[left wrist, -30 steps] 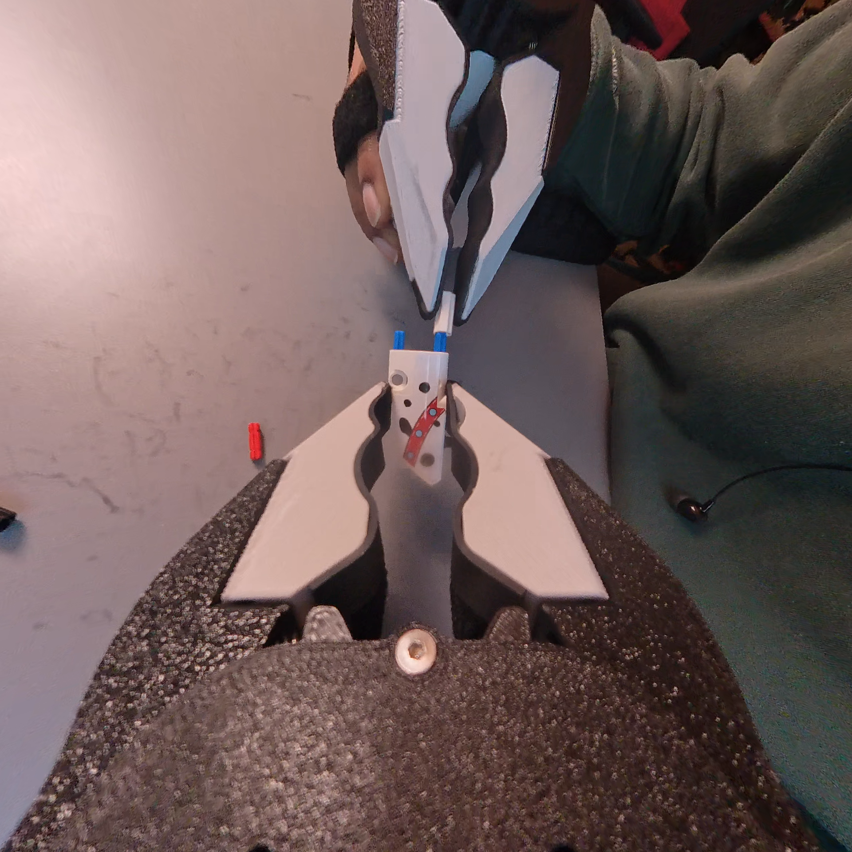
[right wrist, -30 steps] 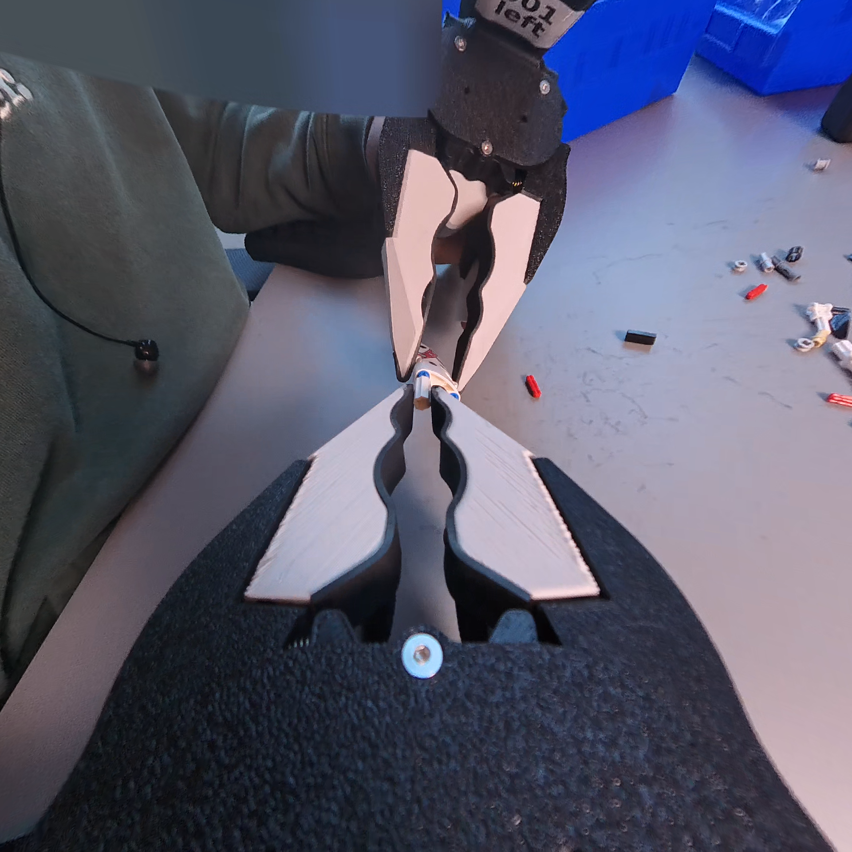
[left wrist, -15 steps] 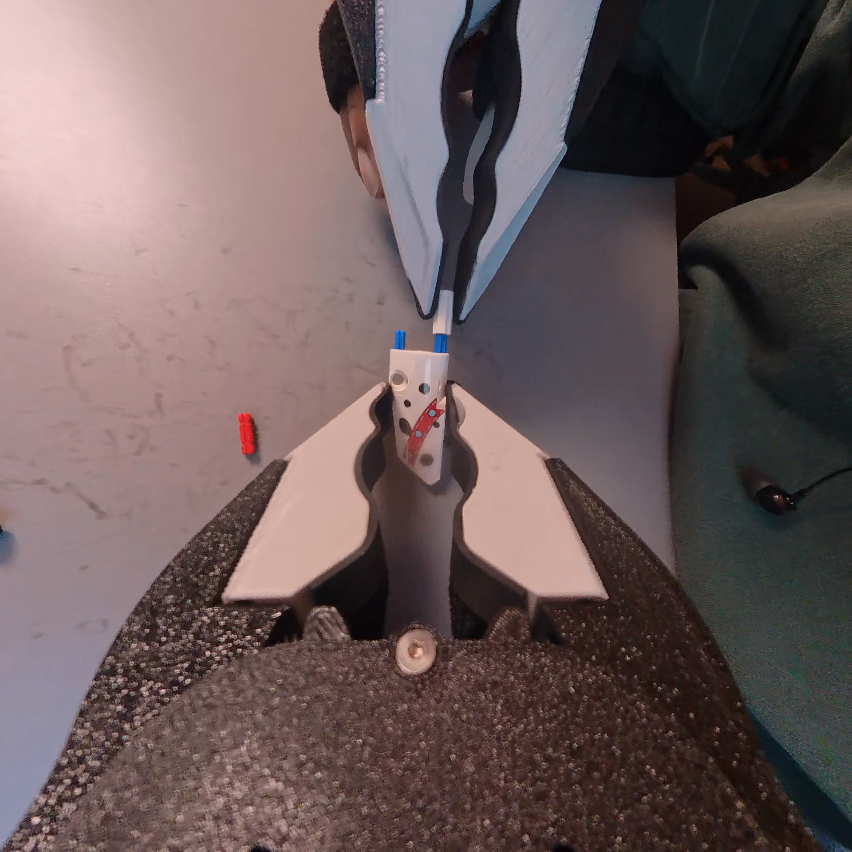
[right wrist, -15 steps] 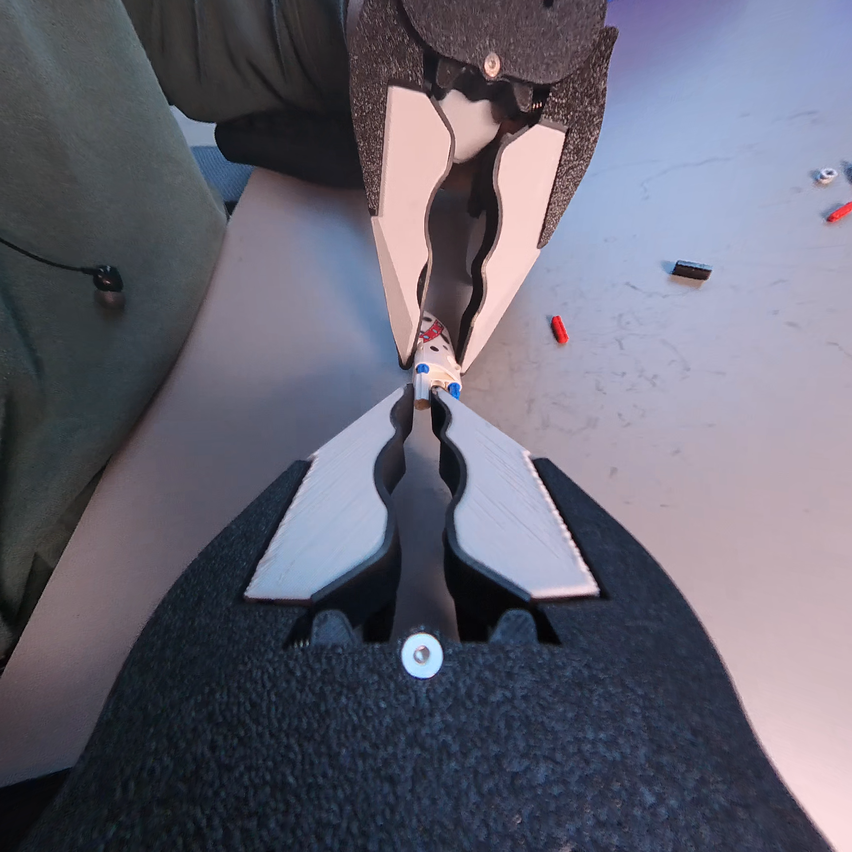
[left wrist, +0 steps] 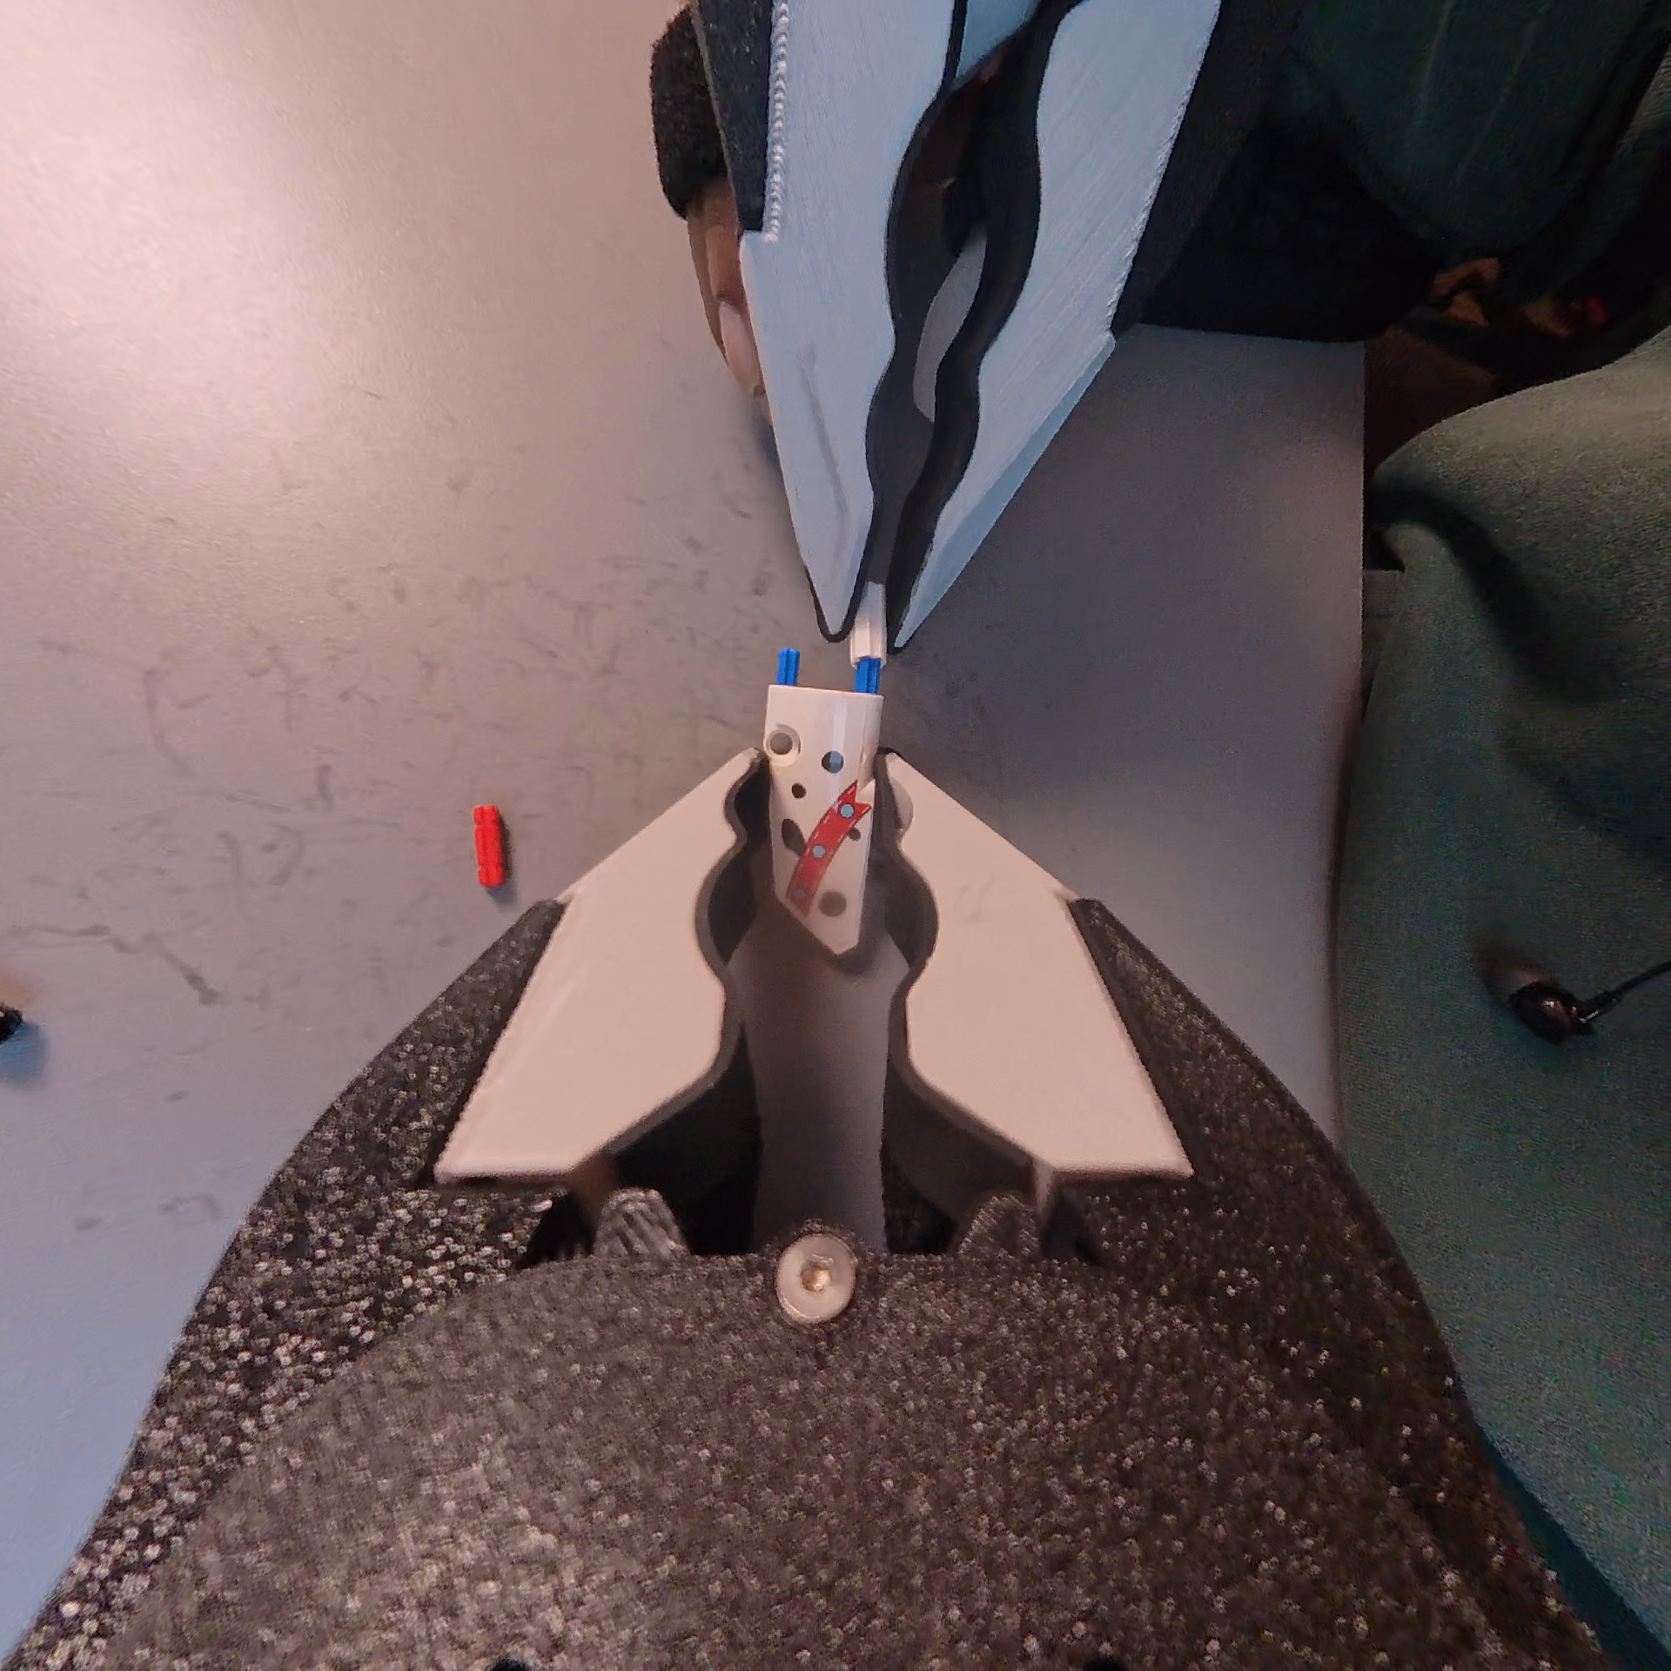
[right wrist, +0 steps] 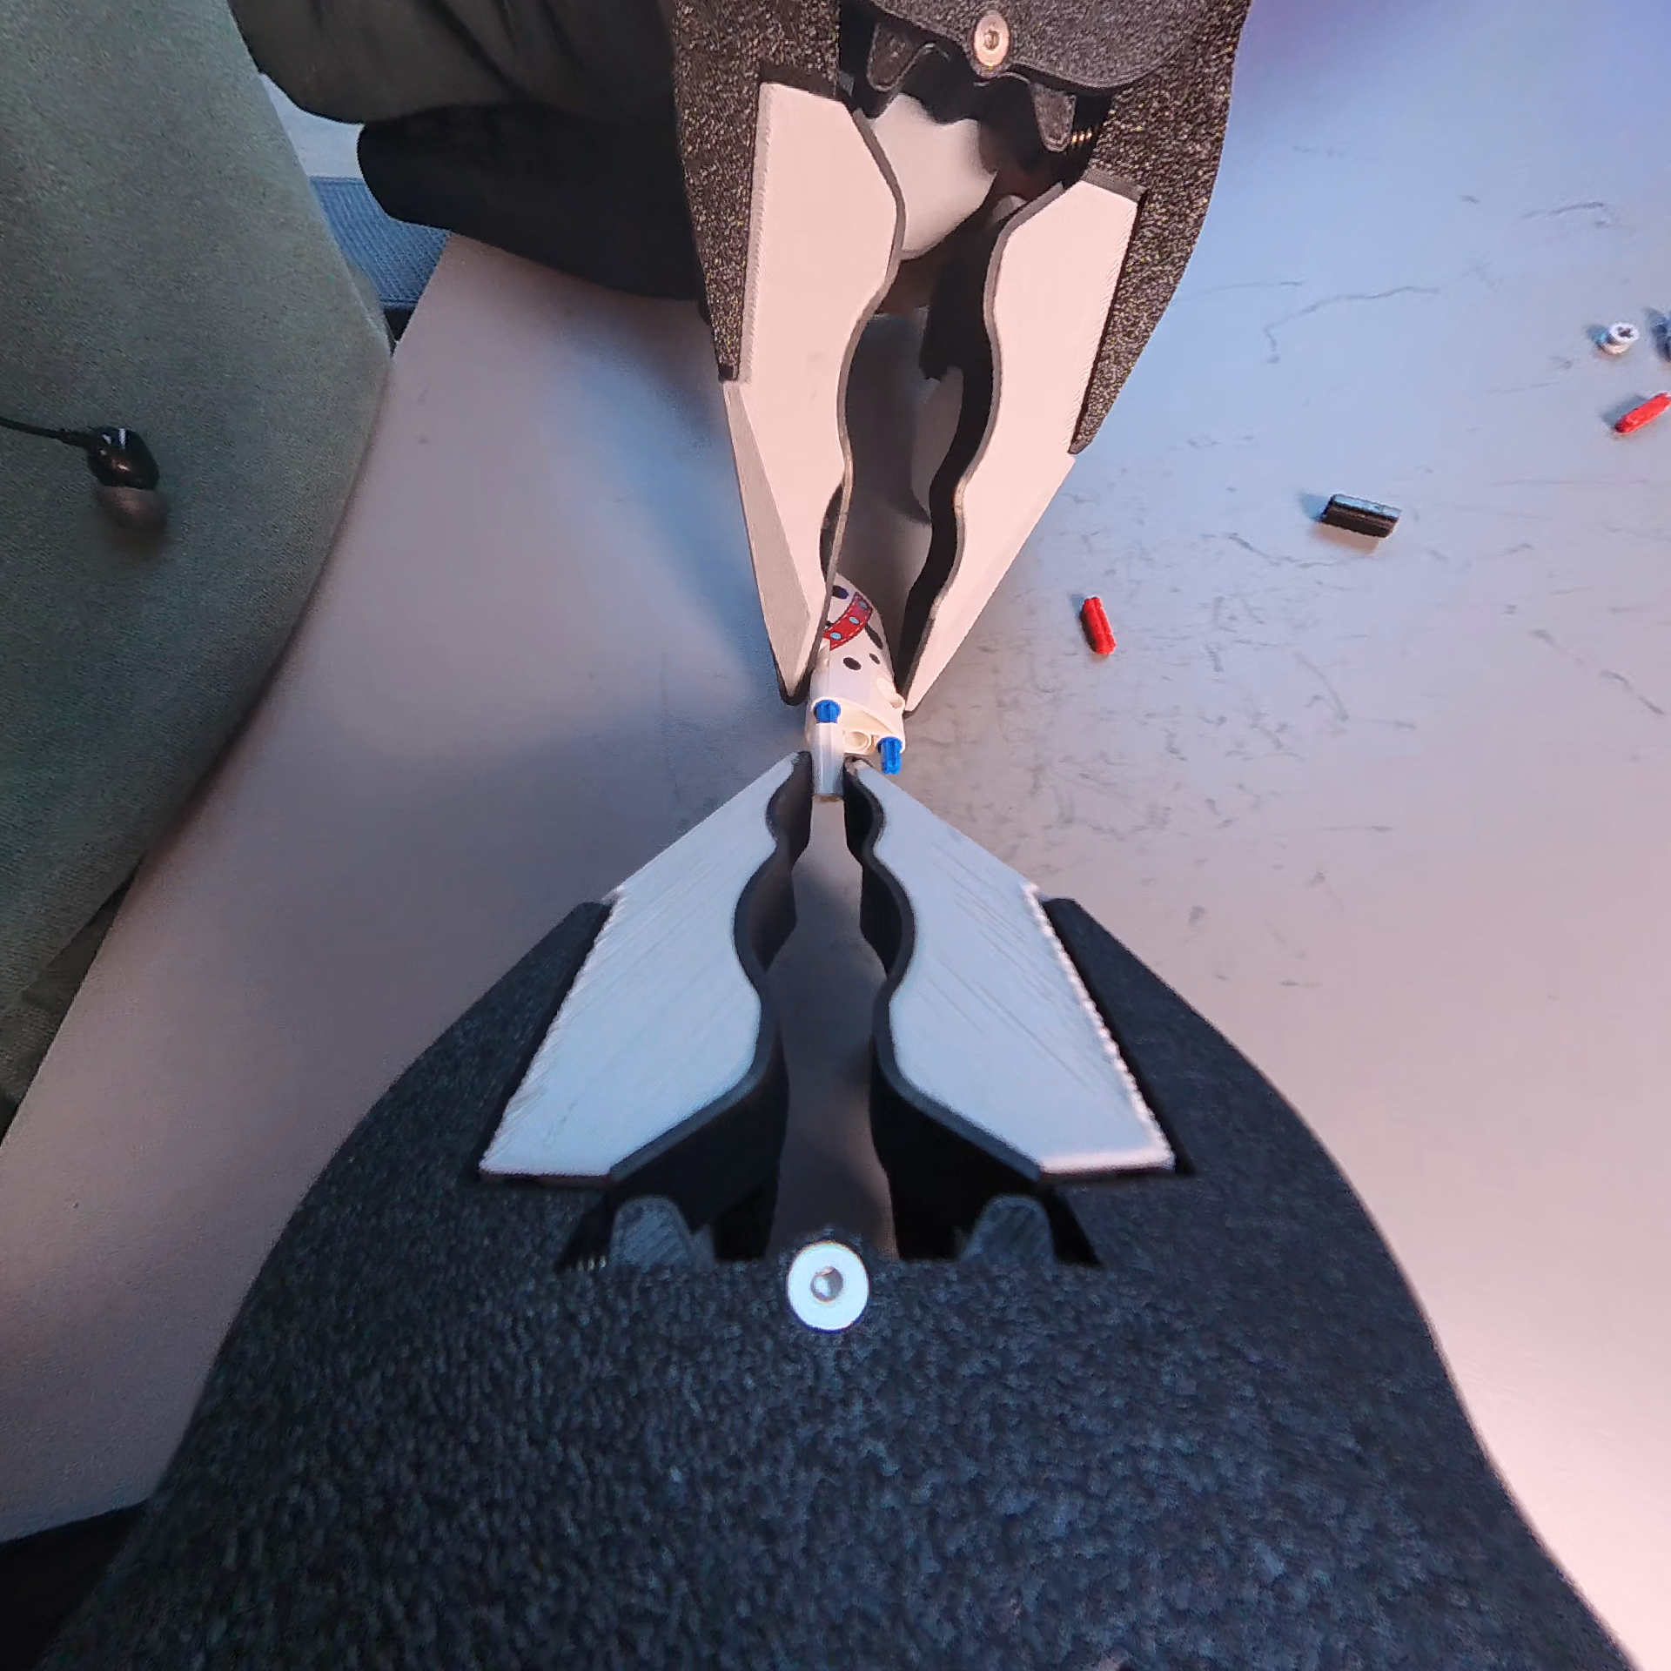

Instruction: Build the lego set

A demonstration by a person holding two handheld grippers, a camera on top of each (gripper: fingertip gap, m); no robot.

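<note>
My left gripper [left wrist: 821,759] is shut on a white pointed lego panel [left wrist: 821,841] with a red stripe and holes. Two blue pins [left wrist: 787,669] stick out of its far end. My right gripper [right wrist: 825,769] is shut on a small white lego piece [right wrist: 825,750]. In the left wrist view the right gripper [left wrist: 870,628] comes down from above, and its white piece [left wrist: 870,633] sits on the right-hand blue pin [left wrist: 866,674]. In the right wrist view the left gripper [right wrist: 845,696] holds the panel [right wrist: 854,656] tip to tip with mine, above the table.
A red pin [left wrist: 489,845] lies on the grey table [left wrist: 271,452], also seen in the right wrist view [right wrist: 1098,624]. A black piece [right wrist: 1359,515] and small loose parts [right wrist: 1638,411] lie at the right. A person's green sleeve [left wrist: 1519,904] is at the table edge. The tips of both grippers are at nearly the same place. The red pin [left wrist: 489,845] sits 6 cm or so from the ends of my left fingers. The right camera catches it too, in the right wrist view [right wrist: 1097,616].
Both grippers have drawn closer together and turned more end-on to each other. The white piece stays against the right-hand blue pin. Both grips are unchanged.
</note>
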